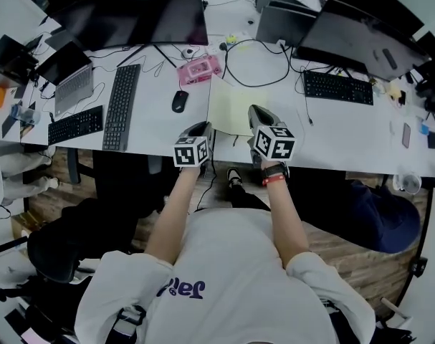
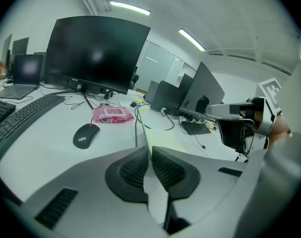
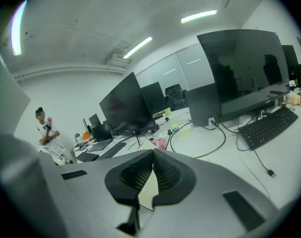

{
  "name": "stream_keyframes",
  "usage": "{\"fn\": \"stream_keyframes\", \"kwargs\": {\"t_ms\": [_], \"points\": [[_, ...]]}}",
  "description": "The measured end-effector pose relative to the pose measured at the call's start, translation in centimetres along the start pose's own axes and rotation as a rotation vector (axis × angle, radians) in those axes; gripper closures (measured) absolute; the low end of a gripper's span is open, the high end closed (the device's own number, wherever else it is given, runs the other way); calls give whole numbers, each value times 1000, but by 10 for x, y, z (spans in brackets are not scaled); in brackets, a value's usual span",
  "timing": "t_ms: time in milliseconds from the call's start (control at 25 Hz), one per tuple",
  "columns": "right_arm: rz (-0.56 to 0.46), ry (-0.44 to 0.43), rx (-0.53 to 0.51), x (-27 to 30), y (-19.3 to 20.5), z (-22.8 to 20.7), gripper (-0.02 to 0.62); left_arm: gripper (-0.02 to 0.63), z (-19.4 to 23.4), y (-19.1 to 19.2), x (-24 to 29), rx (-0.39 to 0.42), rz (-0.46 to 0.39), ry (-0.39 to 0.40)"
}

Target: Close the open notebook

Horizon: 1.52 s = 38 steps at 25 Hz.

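The pale yellow notebook (image 1: 230, 106) lies open near the front edge of the white desk (image 1: 160, 124), between both grippers. My left gripper (image 1: 200, 126) is at its left side. In the left gripper view the jaws (image 2: 150, 150) are pressed together on a thin sheet that stands edge-on between the pads, with the yellow page (image 2: 167, 142) lying to its right. My right gripper (image 1: 256, 110) is over the notebook's right side. In the right gripper view its pads (image 3: 153, 152) meet at the tips with a pale sheet (image 3: 147, 187) between them.
A black mouse (image 1: 179, 100) and a black keyboard (image 1: 122, 106) lie left of the notebook. A pink packet (image 1: 198, 69) and a looped black cable (image 1: 256, 63) sit behind it. Another keyboard (image 1: 339, 88) is at right, with monitors along the back. A person (image 3: 45, 130) stands far off.
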State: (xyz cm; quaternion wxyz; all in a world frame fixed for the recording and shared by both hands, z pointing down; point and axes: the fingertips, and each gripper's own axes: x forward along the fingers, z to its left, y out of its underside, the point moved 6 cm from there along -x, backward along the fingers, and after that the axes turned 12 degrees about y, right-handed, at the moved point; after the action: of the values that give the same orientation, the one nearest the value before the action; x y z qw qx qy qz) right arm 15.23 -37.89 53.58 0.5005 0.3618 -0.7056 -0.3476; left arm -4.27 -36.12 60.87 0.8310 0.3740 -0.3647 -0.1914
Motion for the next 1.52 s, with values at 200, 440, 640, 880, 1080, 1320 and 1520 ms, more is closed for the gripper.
{"fn": "stream_keyframes", "kwargs": {"t_ms": [200, 440, 640, 880, 1080, 1320, 1520], "points": [[-19, 42, -8, -17, 1, -11, 594, 571, -19, -3, 4, 20, -9, 38], [-42, 83, 20, -36, 7, -19, 594, 572, -34, -6, 12, 52, -9, 67], [-58, 112, 49, -50, 15, -25, 594, 572, -43, -5, 14, 74, -4, 79], [-71, 185, 87, -68, 22, -43, 594, 572, -57, -7, 20, 190, 28, 43], [-89, 217, 117, -81, 23, -57, 594, 572, -73, -5, 30, 217, 40, 76], [-99, 247, 145, -91, 24, -74, 594, 571, -91, -3, 44, 248, 57, 99], [-104, 254, 159, -95, 26, -84, 594, 568, -101, 0, 53, 276, 74, 105]]}}
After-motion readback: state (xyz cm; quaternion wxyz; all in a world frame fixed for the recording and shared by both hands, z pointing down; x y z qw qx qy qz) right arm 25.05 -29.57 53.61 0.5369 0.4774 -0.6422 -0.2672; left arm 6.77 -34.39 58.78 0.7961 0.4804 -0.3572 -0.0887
